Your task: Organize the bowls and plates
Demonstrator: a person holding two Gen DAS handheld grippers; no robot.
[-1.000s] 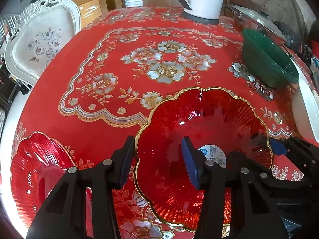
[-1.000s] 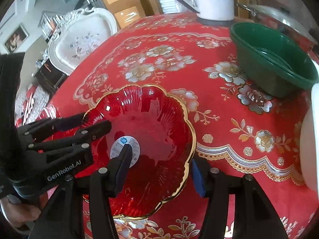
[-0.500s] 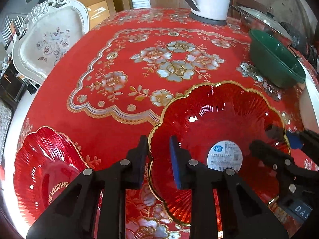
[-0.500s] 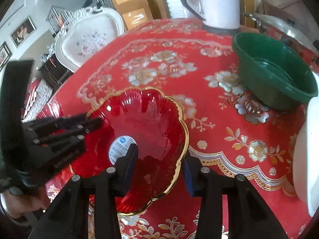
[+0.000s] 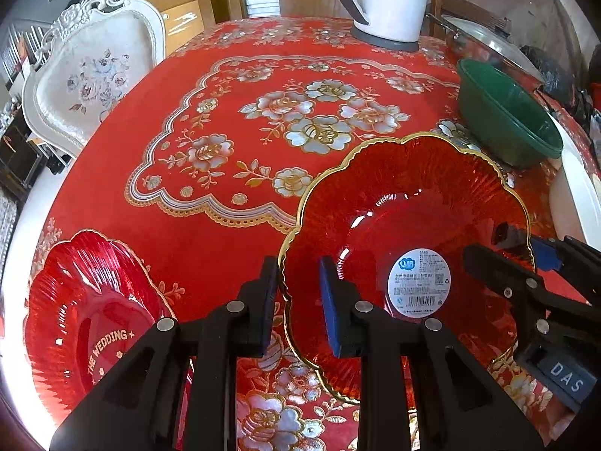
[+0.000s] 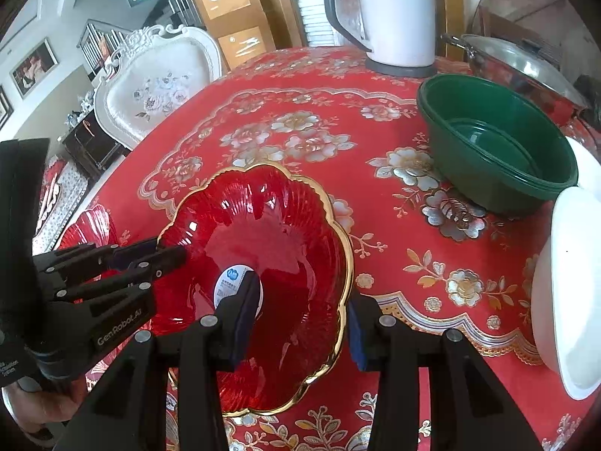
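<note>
A red glass bowl with a scalloped gold rim (image 5: 409,210) (image 6: 278,225) is held above the red tablecloth, a round white sticker on its bottom. My left gripper (image 5: 296,297) is shut on its left rim, one finger inside and one outside. My right gripper (image 6: 304,308) straddles the right rim with its fingers still apart from the glass. It also shows in the left wrist view (image 5: 526,251). A second red glass plate (image 5: 86,300) with "THE WEDDING" lettering lies at the table's left front edge.
A stack of green bowls (image 6: 496,143) (image 5: 507,120) stands at the right. A white plate (image 6: 567,274) lies by the right edge. A white kettle (image 5: 387,0) and a lidded metal pot (image 6: 526,64) stand at the back. A white chair (image 5: 90,75) stands at the left.
My left gripper has shut onto the bowl's left rim. My right gripper has narrowed around the right rim. The bowl has shifted a little right and away in the left wrist view.
</note>
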